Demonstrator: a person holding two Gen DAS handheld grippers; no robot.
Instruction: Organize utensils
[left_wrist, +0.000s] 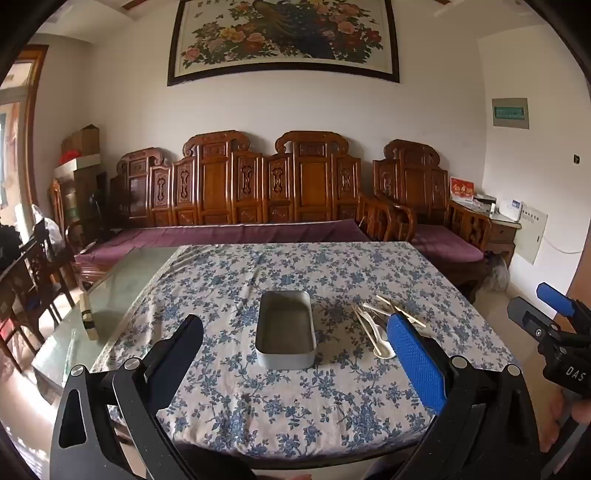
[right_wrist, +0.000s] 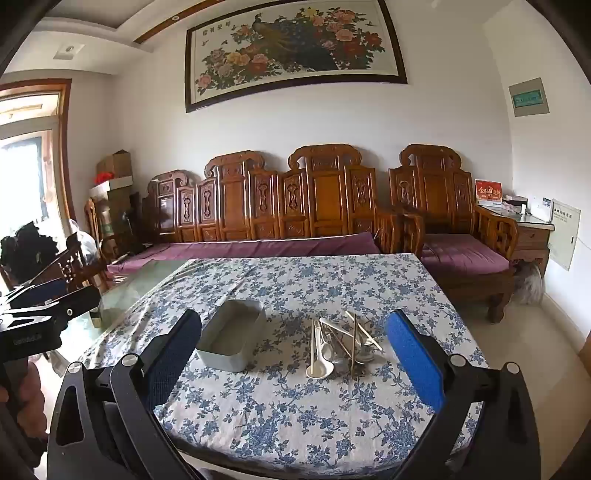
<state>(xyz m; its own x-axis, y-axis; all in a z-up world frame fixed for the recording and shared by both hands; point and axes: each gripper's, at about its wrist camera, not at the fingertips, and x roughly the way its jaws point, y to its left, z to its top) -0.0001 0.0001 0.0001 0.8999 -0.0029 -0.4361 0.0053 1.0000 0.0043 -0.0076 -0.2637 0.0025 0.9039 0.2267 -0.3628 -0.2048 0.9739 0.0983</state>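
A grey rectangular tin (left_wrist: 286, 330) stands empty in the middle of the table with the blue-flowered cloth (left_wrist: 295, 406); it also shows in the right wrist view (right_wrist: 232, 334). To its right lies a loose pile of utensils (left_wrist: 376, 325): white spoons, chopsticks and metal pieces, seen better in the right wrist view (right_wrist: 340, 343). My left gripper (left_wrist: 295, 347) is open and empty, held above the near table edge in front of the tin. My right gripper (right_wrist: 295, 343) is open and empty, in front of the pile; it shows at the right edge of the left wrist view (left_wrist: 546, 314).
A bare glass tabletop (left_wrist: 110, 295) lies left of the cloth with a small brush (left_wrist: 88, 317) on it. A carved wooden sofa (left_wrist: 258, 192) with purple cushions stands behind the table, and dark chairs (left_wrist: 26, 273) at the left.
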